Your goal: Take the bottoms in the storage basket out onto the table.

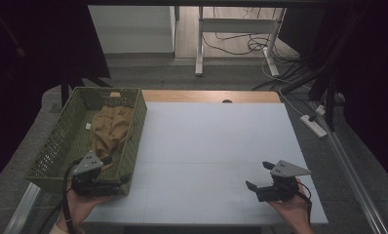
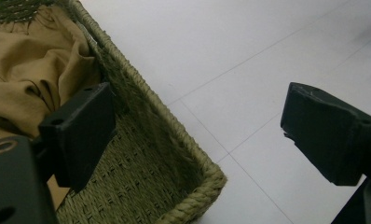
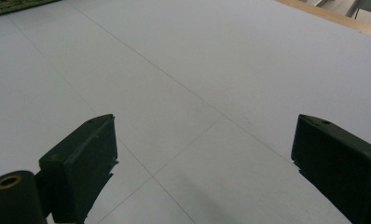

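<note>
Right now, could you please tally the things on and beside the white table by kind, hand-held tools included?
Green woven basket: 1
Tan cloth in the basket: 1
Hand-held tools: 2, left tool and right tool, both open and holding nothing
Total: 4

Premises: a lab or recording workroom. Evidence: a plain white surface (image 1: 221, 156) on a wooden top, black curtains (image 1: 362, 58) on both sides, loose cables (image 1: 241, 46) and a power strip (image 1: 315, 125) on the grey carpet, a bare white desk frame (image 1: 233, 29) behind.
</note>
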{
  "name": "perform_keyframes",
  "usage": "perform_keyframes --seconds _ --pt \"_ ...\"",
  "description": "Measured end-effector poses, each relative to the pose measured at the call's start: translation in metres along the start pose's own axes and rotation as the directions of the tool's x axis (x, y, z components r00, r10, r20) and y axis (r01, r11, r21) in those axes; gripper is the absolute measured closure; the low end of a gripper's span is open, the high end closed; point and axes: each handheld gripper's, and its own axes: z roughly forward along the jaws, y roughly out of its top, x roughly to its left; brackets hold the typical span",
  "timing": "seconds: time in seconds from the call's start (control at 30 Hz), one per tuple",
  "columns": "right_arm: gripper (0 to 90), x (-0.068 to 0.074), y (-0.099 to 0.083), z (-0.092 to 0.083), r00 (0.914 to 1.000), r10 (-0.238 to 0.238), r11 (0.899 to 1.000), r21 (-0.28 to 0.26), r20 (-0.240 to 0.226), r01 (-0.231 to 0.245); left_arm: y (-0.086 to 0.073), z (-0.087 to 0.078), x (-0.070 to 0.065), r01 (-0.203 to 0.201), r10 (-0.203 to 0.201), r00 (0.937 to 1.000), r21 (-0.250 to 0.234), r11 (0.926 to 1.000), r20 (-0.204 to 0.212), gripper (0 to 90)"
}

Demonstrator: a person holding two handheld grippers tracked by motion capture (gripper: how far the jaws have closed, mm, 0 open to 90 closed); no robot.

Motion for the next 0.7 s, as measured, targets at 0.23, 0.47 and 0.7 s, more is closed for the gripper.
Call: perform_keyframes --seconds 0.23,0.47,0.7 --pt "6.9 -0.001 0.000 0.000 0.9999 0.009 1.000 -0.007 -0.006 -0.009 0.003 -0.001 0.000 0.003 -0.003 1.0000 -0.007 1.0000 0.003 10.8" --pt "6.9 -0.001 0.002 0.002 0.9993 0.013 1.000 -0.021 -0.035 -0.014 0.002 -0.005 0.001 0.000 0.000 1.0000 -0.013 0.9999 -0.010 10.8" --pt "6.9 0.004 0.002 0.004 0.9992 -0.002 1.000 -0.012 -0.040 0.002 0.003 -0.011 0.002 0.006 -0.006 0.9999 -0.039 0.9992 -0.010 11.1"
